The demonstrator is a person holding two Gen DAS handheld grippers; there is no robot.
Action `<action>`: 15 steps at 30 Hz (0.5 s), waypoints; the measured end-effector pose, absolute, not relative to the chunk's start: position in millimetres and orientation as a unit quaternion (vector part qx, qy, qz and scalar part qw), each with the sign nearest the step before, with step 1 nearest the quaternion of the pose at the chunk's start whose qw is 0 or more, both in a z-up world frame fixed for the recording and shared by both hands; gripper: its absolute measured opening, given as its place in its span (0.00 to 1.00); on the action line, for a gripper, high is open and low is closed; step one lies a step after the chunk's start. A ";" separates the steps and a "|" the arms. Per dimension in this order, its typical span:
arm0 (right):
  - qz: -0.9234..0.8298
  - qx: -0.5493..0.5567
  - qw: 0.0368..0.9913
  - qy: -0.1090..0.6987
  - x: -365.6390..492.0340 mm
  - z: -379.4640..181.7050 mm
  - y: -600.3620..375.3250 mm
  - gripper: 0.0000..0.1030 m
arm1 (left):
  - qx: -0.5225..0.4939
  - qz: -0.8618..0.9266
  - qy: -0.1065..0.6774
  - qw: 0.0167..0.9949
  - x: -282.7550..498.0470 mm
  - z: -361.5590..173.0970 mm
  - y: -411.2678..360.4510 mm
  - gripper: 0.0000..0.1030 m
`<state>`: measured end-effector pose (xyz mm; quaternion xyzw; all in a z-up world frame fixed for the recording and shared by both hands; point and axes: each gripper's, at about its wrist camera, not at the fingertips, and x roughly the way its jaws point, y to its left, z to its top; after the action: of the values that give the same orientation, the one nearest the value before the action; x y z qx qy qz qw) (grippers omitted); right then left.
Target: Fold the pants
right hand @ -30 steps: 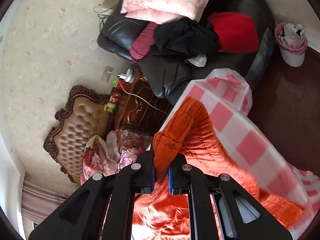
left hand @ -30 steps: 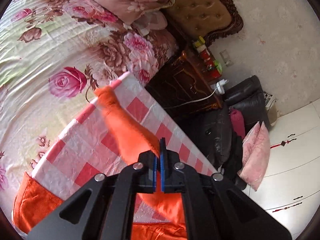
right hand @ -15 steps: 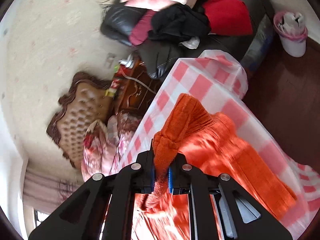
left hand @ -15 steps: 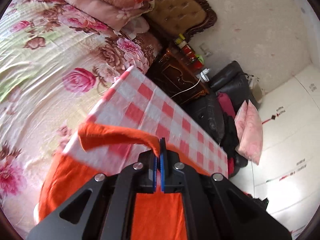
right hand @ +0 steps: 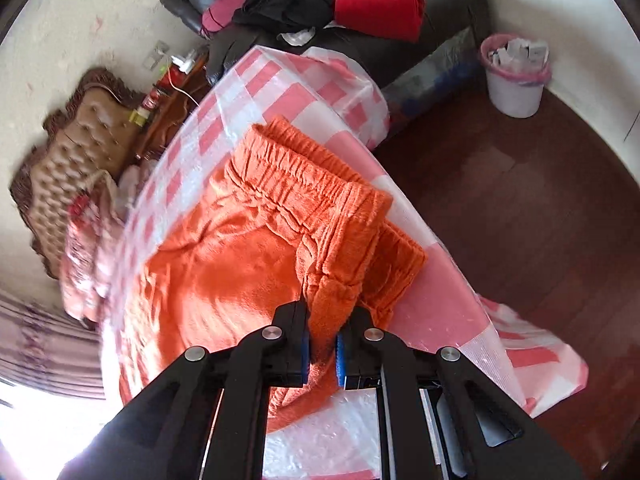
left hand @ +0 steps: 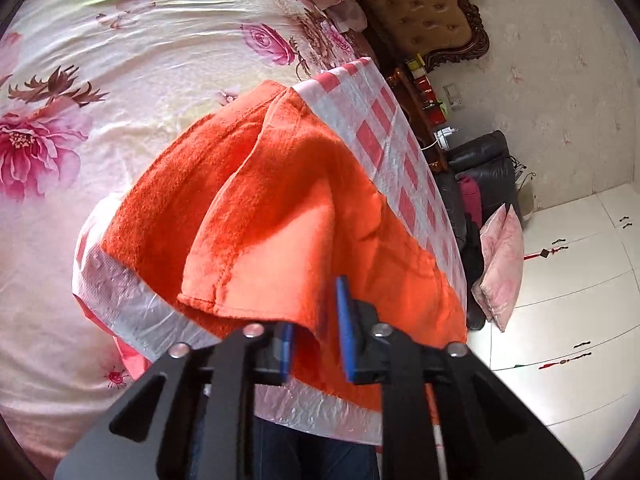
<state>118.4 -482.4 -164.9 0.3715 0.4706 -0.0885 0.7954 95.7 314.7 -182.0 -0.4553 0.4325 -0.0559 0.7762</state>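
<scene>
The orange fleece pants (left hand: 280,200) lie folded over on a pink-and-white checked plastic sheet (left hand: 384,128) spread on the bed. My left gripper (left hand: 316,332) hovers low over the near cloth edge. Its jaws are opening, and a fold of orange cloth hangs loose between the blue pads (left hand: 345,320). In the right wrist view the elastic waistband (right hand: 304,184) lies doubled on the checked sheet (right hand: 280,92). My right gripper (right hand: 322,344) is shut on a bunched corner of the pants (right hand: 240,272) by the waistband.
The floral bedspread (left hand: 120,60) stretches left, with a tufted headboard (left hand: 432,12) and dark nightstand (left hand: 420,92) beyond. A black sofa (right hand: 400,52) piled with clothes, a pink-lined bin (right hand: 516,76) and dark wood floor (right hand: 540,200) border the sheet. White cupboards (left hand: 580,280) stand at the right.
Both grippers dropped toward the sheet, laying the raised orange cloth down over the rest of the pants. The left jaws went from shut on the cloth to parted; the right stayed shut.
</scene>
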 end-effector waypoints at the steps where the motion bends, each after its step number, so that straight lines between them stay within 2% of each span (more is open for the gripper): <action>1: -0.093 0.362 0.798 0.473 118.5 -164.1 -479.7 0.10 | -0.457 -0.051 0.431 0.777 94.9 -182.4 315.4 0.29; 3: -0.116 0.317 0.808 0.483 122.6 -160.2 -471.5 0.09 | -0.478 -0.042 0.422 0.769 92.6 -186.5 323.2 0.27; 4: -0.126 0.295 0.812 0.487 122.7 -156.6 -465.5 0.09 | -0.487 -0.037 0.419 0.766 90.7 -188.3 328.1 0.22; 6: -0.139 0.276 0.813 0.493 122.1 -153.8 -461.1 0.09 | -0.483 -0.020 0.409 0.774 85.2 -184.8 337.0 0.01; 9: -0.158 0.254 0.809 0.505 118.3 -151.9 -454.7 0.09 | -0.421 -0.006 0.396 0.816 76.8 -162.0 330.3 0.01; 10: -0.165 0.245 0.807 0.512 118.3 -154.2 -451.1 0.09 | -0.362 0.013 0.399 0.843 75.9 -152.3 320.3 0.01; 11: -0.173 0.225 0.805 0.521 120.1 -156.6 -444.9 0.09 | -0.319 0.026 0.401 0.858 75.2 -149.6 312.5 0.02; 12: -0.180 0.205 0.805 0.527 121.3 -158.0 -439.6 0.09 | -0.282 0.037 0.408 0.868 76.2 -150.4 305.3 0.09; 13: -0.187 0.185 0.805 0.531 122.8 -158.4 -433.8 0.09 | -0.281 0.043 0.418 0.863 76.5 -156.4 304.3 0.26; 15: -0.201 0.157 0.805 0.537 127.7 -157.1 -425.9 0.09 | -0.341 0.015 0.404 0.848 73.0 -165.3 315.1 0.34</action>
<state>127.7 -425.9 -157.1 0.1568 0.5366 -0.2007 0.8045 73.0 315.1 -165.3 -0.3414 0.4043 0.0155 0.8484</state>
